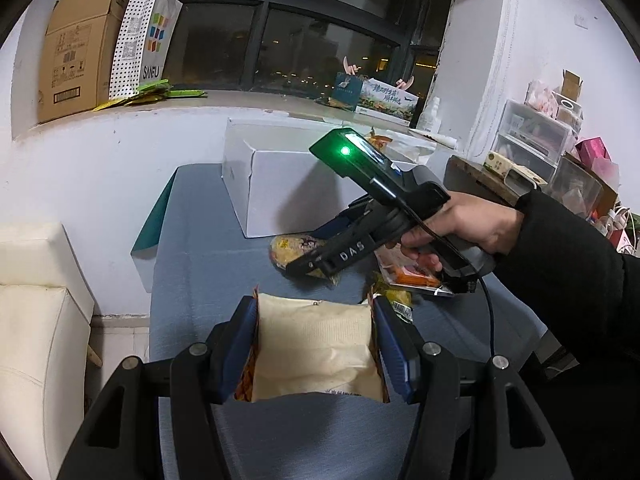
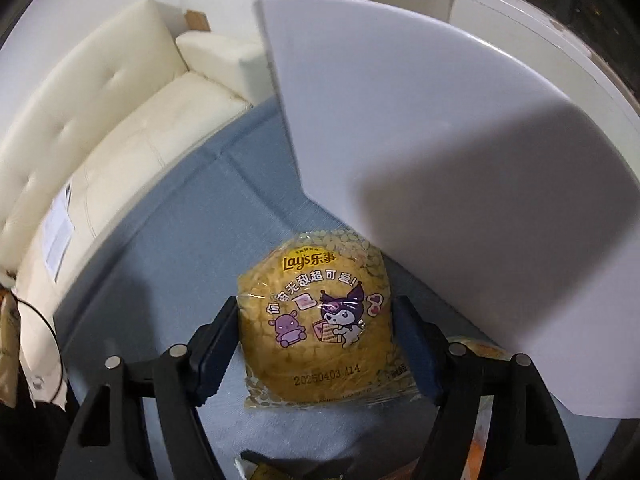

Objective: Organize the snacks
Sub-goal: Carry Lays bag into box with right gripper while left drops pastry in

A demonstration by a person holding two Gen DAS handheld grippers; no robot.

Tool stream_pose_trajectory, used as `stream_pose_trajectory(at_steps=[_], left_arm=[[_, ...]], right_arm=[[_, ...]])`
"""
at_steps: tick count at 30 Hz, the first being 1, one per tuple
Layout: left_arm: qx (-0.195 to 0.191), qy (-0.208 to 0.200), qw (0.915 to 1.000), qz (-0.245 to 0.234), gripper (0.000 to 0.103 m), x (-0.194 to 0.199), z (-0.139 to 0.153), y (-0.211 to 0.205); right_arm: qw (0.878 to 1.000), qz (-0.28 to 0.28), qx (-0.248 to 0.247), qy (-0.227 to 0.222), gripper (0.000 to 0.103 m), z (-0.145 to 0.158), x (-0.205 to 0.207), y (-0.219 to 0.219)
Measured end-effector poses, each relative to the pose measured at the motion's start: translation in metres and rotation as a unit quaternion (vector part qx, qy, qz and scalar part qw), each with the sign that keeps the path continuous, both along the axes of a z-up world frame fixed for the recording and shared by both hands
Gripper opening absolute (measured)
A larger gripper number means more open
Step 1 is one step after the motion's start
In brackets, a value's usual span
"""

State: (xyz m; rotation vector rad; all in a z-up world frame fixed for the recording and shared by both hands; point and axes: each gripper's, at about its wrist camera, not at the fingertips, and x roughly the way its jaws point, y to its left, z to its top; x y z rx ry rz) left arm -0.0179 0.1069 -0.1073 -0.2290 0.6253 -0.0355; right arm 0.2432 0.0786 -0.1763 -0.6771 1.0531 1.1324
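Note:
My left gripper point(image 1: 315, 322) is shut on a cream snack packet point(image 1: 316, 354) and holds it above the blue tablecloth point(image 1: 192, 256). My right gripper point(image 2: 316, 322) has its jaws around a yellow Lay's chip bag point(image 2: 314, 320), which lies on the cloth beside the white box point(image 2: 460, 152); the pads touch its sides. In the left wrist view the right gripper point(image 1: 308, 266) points down at the same yellow bag point(image 1: 290, 250) in front of the white box point(image 1: 288, 184). More snack packets point(image 1: 404, 272) lie under the hand.
A cream sofa point(image 2: 100, 128) stands left of the table. A windowsill holds a cardboard box point(image 1: 78, 50), a paper bag point(image 1: 146, 38) and green packets. Cluttered storage drawers point(image 1: 532, 140) stand at the right.

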Motion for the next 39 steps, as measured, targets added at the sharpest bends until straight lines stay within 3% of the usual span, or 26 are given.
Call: stream_pose_trajectory(at_steps=[6,11,17,23,27,31,34,35,38,39], left_arm=[[0.0,-0.008,1.0,0.0,0.063,0.001,0.007,-0.002],[-0.005,-0.036,0.9993,0.0,0.063,0.003,0.023,-0.002],[0.015,-0.082,0.9964,-0.012,0.063,0.044,0.062,-0.014],[0.025,-0.129,0.9909,-0.032,0.063,0.141,0.111,-0.007],[0.029,-0.104,0.9941,-0.016,0.063,0.225,0.119,0.012],[0.028,-0.051,0.9983,0.002,0.063,0.29,0.099,0.033],[0.026,-0.025,0.9993,0.006,0.063,0.309,0.082,0.04],[0.027,-0.018,0.9994,0.007,0.068,0.312,0.079,0.042],[0.025,0.014,0.9994,0.017,0.103,0.323,0.067,0.045],[0.025,0.013,0.9994,0.02,0.103,0.32,0.065,0.045]], right_arm=[[0.999,0.014,0.034,-0.019,0.077,0.022,-0.027,-0.018],[0.99,-0.006,0.13,-0.046,0.077,0.073,-0.051,-0.066],[0.954,-0.087,0.284,-0.038,0.077,0.131,-0.049,-0.149],[0.911,-0.18,0.366,-0.061,0.077,0.185,-0.002,-0.183],[0.901,-0.221,0.373,-0.028,0.077,0.198,0.063,-0.174],[0.905,-0.25,0.345,-0.003,0.077,0.188,0.123,-0.147],[0.909,-0.263,0.323,0.002,0.077,0.176,0.152,-0.135],[0.91,-0.267,0.317,0.002,0.077,0.17,0.158,-0.135],[0.915,-0.275,0.294,0.023,0.079,0.155,0.176,-0.132],[0.917,-0.273,0.289,0.037,0.083,0.151,0.18,-0.13]])
